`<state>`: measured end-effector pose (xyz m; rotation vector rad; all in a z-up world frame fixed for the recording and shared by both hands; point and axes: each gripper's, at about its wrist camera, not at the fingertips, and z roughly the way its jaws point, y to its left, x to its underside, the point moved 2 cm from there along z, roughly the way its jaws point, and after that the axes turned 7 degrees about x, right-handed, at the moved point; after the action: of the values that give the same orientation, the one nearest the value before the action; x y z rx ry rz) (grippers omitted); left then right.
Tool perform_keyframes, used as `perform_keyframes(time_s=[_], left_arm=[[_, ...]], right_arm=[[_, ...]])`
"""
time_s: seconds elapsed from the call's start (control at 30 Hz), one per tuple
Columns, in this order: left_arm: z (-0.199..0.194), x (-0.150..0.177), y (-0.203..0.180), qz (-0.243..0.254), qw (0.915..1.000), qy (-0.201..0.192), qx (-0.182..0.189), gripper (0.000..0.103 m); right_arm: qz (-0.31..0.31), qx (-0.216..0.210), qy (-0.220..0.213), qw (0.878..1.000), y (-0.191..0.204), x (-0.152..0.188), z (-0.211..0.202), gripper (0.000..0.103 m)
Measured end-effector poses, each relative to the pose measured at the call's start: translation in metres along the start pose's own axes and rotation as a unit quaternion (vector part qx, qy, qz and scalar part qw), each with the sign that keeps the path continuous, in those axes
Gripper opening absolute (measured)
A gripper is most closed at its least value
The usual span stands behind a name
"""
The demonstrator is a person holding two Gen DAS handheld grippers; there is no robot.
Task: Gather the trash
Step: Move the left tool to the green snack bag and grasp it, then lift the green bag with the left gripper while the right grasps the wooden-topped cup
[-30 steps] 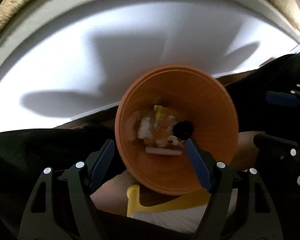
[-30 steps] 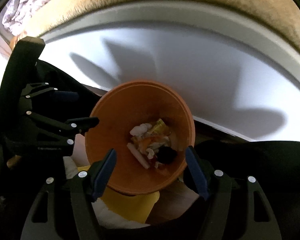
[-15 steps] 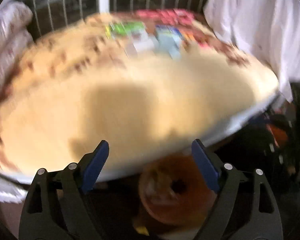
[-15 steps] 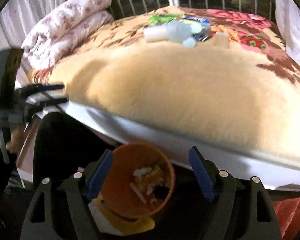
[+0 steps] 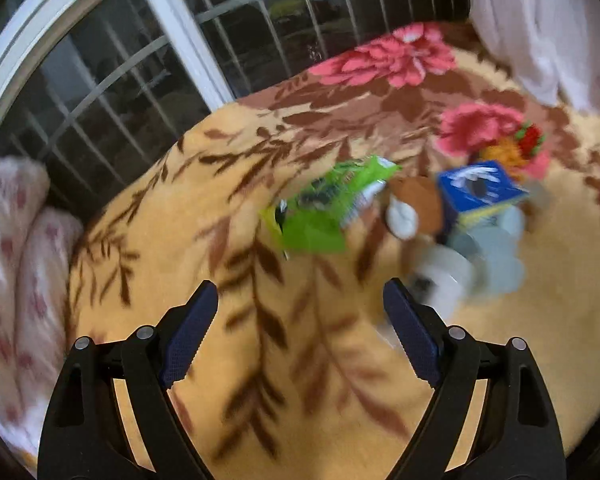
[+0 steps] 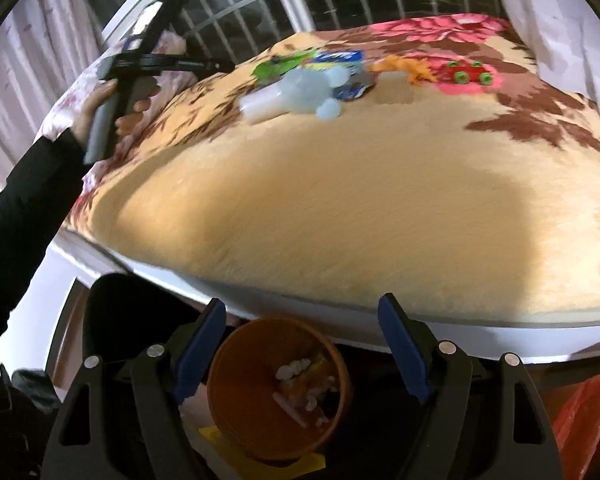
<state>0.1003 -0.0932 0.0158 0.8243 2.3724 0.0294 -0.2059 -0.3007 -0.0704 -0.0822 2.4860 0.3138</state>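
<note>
Left wrist view: my left gripper (image 5: 300, 320) is spread wide, empty, hovering over the blanket (image 5: 260, 360). I judge this the reach step for the next trash piece. Green wrapper (image 5: 324, 212) sits at 12 o'clock from the tips; blue box (image 5: 476, 196) and blurred clear plastic bottles (image 5: 472, 264) at 1–2 o'clock, all clustered and touching. Next move needs a forward run and a flat pinch on the wrapper. Open blanket all round; window bars (image 5: 220, 40) well beyond at 11. Right wrist view: right gripper (image 6: 300, 344) wide, empty, parked above the orange bin (image 6: 228, 392) at 6 o'clock, below the bed edge (image 6: 420, 328). Trash cluster far at 12; left gripper at 10, clear of it.
</note>
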Motion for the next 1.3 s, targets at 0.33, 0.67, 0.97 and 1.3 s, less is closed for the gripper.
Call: perform_keyframes(time_s=[0.33,0.67,0.97,1.3], left_arm=[[0.106,-0.038,-0.019,0.110,0.9893,0.072,-0.064,0.083],[0.129,-0.048,-0.012,0.032,0.9982,0.051,0.001,0.040],[0.033,0.002,0.039,-0.153,0.9865,-0.029,0.050,0.030],[-0.066,0.127,-0.012,-0.231,0.9702,-0.054,0.051,0.030]], right_arm=[[0.030,0.006,0.004,1.000,-0.026,-0.007,0.010,0.078],[0.029,-0.011,0.010,0.999,-0.021,-0.008,0.002,0.079],[-0.081,-0.023,-0.017,0.996,0.006,-0.054,-0.024,0.079],[-0.262,-0.005,-0.023,0.965,0.054,-0.259,0.062,0.079]])
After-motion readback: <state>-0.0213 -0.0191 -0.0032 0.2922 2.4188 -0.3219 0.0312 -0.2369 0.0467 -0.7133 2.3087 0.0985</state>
